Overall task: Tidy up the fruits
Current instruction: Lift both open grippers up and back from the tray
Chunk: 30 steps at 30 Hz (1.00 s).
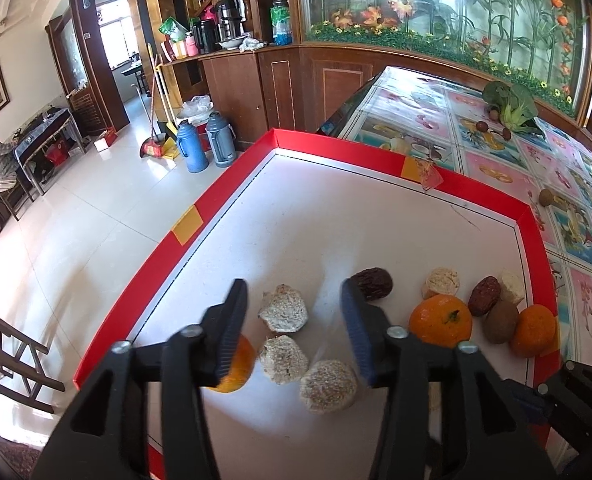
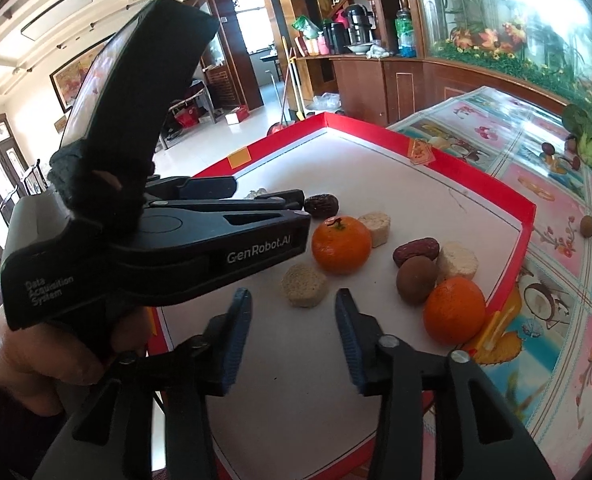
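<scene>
Left wrist view
- left tool: jaws stand partly apart, pressing on nothing.
- pale cakes: three rough, light lumps lie on the white tray; the farthest sits between the fingertips, the other two nearer the camera, inside the gap.
- near orange: half hidden behind the left finger, just outside the jaws.
- dark date: just beyond the right fingertip.
- right-hand cluster: oranges, dates, a brown fruit and pale cakes bunched by the tray's red rim, off to the right.

Right wrist view
- right tool: partly apart, empty.
- nearest piece: a pale cake straight ahead, just past the fingertips.
- stemmed orange: beyond that cake.
- reach: judged, the right hand is nearer the cluster at the rim.
</scene>
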Available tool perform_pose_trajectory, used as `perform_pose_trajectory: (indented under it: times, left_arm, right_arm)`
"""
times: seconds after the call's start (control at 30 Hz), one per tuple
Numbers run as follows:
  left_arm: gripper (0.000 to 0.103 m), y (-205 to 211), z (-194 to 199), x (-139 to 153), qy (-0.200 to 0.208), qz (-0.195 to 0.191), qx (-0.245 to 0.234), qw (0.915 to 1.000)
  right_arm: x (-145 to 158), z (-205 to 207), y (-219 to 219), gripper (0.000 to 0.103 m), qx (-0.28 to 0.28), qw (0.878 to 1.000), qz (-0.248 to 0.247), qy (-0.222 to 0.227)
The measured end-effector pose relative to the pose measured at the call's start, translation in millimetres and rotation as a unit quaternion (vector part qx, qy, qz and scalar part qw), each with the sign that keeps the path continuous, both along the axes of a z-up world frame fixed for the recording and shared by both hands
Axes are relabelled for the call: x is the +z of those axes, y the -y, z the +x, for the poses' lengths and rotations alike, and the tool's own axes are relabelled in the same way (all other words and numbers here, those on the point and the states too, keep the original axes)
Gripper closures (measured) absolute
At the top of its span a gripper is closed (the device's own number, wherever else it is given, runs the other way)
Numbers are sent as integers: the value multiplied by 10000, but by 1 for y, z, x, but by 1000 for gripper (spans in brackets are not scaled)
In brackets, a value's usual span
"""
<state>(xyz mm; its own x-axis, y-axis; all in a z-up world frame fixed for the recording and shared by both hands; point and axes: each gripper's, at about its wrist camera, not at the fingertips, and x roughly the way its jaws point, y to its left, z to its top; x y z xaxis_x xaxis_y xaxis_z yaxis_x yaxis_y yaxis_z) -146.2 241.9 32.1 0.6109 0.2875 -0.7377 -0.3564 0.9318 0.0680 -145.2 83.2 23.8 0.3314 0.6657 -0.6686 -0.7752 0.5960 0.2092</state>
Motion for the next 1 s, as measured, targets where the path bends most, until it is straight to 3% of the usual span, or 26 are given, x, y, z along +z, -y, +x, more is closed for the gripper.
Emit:
perform_pose_trajectory:
  times: [0.17, 0.33, 0.47, 0.83, 1.0]
  left_arm:
    - [34, -3, -3, 1, 10, -47, 111, 9999]
    - [26, -3, -9, 5, 52, -37, 213, 9998]
    - [19, 0, -13, 12, 175, 18, 285, 9994]
    - [0, 24, -29, 41, 728, 535, 294, 9955]
    - [0, 28, -35, 50, 920, 432, 328, 9943]
  right_arm:
    - [1, 11, 11, 50, -254, 9992, 204, -234]
    - [8, 19, 26, 50, -678, 9971, 356, -44]
    - [12, 24, 35, 50, -744, 9951, 623, -187]
    - [29, 29, 61, 44, -1055, 9886, 1064, 118]
    - [31, 33, 71, 42, -1392, 9843, 1051, 276]
